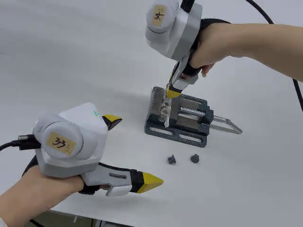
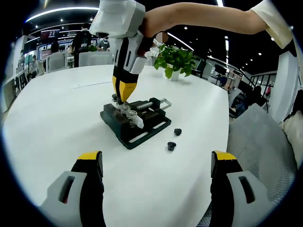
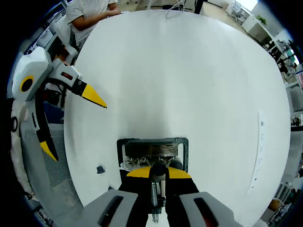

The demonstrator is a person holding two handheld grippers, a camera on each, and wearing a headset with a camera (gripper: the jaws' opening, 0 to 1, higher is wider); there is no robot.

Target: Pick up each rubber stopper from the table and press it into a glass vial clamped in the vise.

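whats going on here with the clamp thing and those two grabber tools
A person works with a gripper in each hand. The right gripper is down over the glass vials clamped in the vise, jaws shut on a dark rubber stopper just above them. The left gripper hangs open and empty off to the side. Two loose stoppers lie on the table in front of the vise.
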